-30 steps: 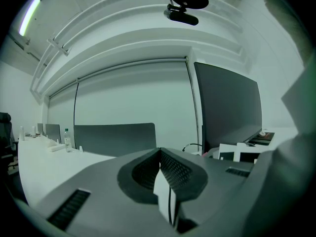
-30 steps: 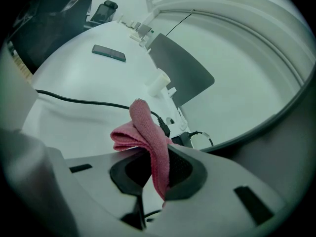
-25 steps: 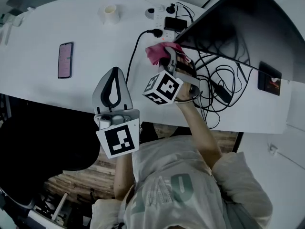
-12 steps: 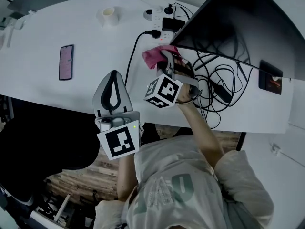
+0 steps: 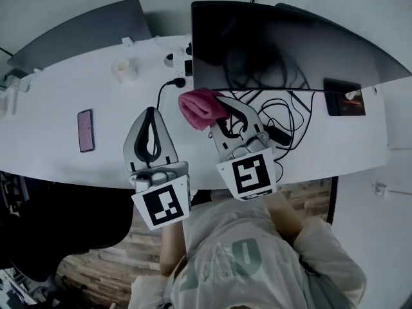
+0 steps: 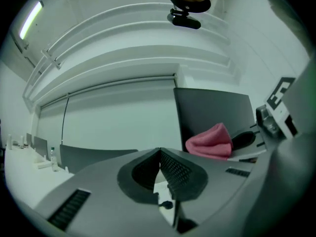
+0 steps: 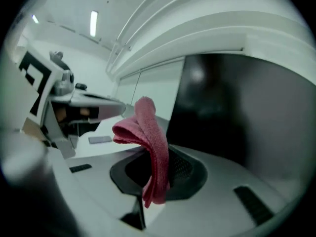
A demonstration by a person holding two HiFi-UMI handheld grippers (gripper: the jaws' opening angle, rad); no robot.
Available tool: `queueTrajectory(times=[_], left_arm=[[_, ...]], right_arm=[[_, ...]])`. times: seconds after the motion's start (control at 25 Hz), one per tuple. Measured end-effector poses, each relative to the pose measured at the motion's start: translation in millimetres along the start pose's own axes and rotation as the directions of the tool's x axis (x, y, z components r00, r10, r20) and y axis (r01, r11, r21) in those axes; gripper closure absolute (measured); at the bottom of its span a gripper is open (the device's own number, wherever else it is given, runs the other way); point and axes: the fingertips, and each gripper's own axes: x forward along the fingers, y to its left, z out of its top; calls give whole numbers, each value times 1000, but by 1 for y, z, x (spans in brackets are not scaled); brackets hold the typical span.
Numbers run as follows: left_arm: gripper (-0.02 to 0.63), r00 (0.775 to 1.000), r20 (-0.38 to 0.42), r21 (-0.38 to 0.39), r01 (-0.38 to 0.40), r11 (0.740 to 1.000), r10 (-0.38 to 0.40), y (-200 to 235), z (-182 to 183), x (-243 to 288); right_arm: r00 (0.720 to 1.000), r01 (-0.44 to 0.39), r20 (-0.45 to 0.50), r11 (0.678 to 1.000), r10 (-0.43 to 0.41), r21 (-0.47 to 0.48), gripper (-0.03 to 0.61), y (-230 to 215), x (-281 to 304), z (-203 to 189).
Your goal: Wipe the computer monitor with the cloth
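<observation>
The black monitor [image 5: 283, 50] stands at the back of the white desk [image 5: 58, 127], its dark screen facing me. My right gripper [image 5: 215, 105] is shut on a pink cloth [image 5: 201, 107], held just below the screen's lower left corner. In the right gripper view the cloth [image 7: 150, 147] hangs folded between the jaws, with the monitor [image 7: 237, 112] close on the right. My left gripper [image 5: 149, 113] is shut and empty, hovering over the desk left of the cloth. In the left gripper view its jaws meet at the tips, with the cloth [image 6: 211, 140] ahead on the right.
A tangle of black cables [image 5: 277, 118] lies under the monitor, with a power strip [image 5: 183, 63] at its left. A phone [image 5: 85, 131] lies on the desk at the left, a tape roll [image 5: 124, 69] farther back. A small dark device [image 5: 344, 98] sits at the right.
The head view has swung, so the monitor now faces me squarely. My right gripper has turned, its marker cube now toward me, with the cloth still held. The left gripper has barely moved.
</observation>
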Motion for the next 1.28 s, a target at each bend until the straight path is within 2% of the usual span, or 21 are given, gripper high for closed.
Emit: queueTrajectory(times=[0.08,0.16,0.2,0.32,0.4,0.64,0.76,0.84,0.96,1.28], left_arm=[[598,997,37,-5,62,998,-61,-27,18,12],[598,990,60,-10,131,991,-130,-59,35,22],[598,983,69,-7,169,986,-168,-76,42,28],[598,952,98,0,293,956,-291,-131,58,44],[598,924,113,-1,368,930,-365,-166,65,51],[598,847,136,7,518,855,-514,-263,79,53],[598,824,120,17,557,831,-554,-289,79,52],[598,818,113,19,566,824,-564,-298,78,53],[598,822,105,16,562,827,-560,-302,74,56],[598,843,81,8,533,846,-532,-304,66,63]], right_arm=[[990,83,102,988,-97,131,523,-33,-27,23],[971,153,141,957,-192,245,523,-67,-57,32],[960,193,145,944,-238,268,523,-84,-73,32],[911,331,142,893,-386,306,522,-132,-117,25],[880,391,135,854,-456,342,522,-154,-142,17],[809,522,86,777,-582,352,522,-203,-197,-15],[786,561,66,755,-614,339,522,-215,-212,-25],[775,585,55,748,-630,315,522,-220,-218,-29],[769,599,45,743,-638,299,522,-225,-222,-35],[785,580,23,747,-619,324,522,-233,-220,-50]])
